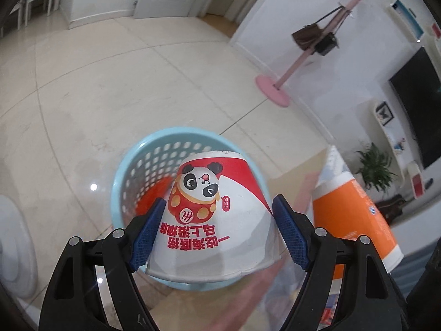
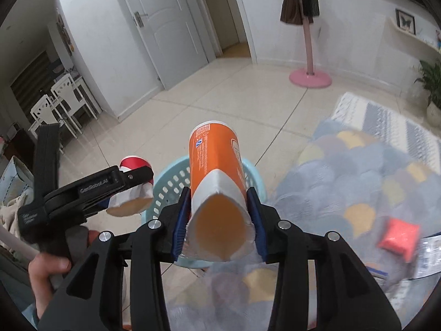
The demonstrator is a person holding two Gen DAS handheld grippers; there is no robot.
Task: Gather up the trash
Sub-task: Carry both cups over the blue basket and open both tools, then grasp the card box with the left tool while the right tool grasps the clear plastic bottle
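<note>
Two paper cups held over the pale-blue perforated plastic basket [image 1: 132, 165].

Left gripper [image 1: 219, 227] clenches the light, crushable red-and-white panda paper cup [image 1: 215, 209] mid-wall; right gripper [image 2: 219, 220] squeezes the tall orange paper cup [image 2: 215, 165] near its buckling rim.

Two paper cups [image 1: 217, 220] [image 2: 217, 187], one blue basket [image 1: 143, 160], one pink coat stand [image 2: 310, 77], two hanging bags [image 2: 292, 11], one potted plant [image 1: 377, 168]

Living area, tiled floor, white walls and doors.
Pale glossy floor tiles [image 1: 115, 88] with light glare; white panel door [image 2: 162, 22] shut, open doorway beside it; pink coat stand [image 2: 310, 55] carrying dark bags [image 2: 299, 7]; dark television [image 1: 419, 104] on the wall above a white shelf with a framed butterfly picture [image 1: 384, 113]; potted plant [image 1: 376, 167]; white dining chairs [image 2: 66, 96]; patterned rug [image 2: 366, 165].
</note>
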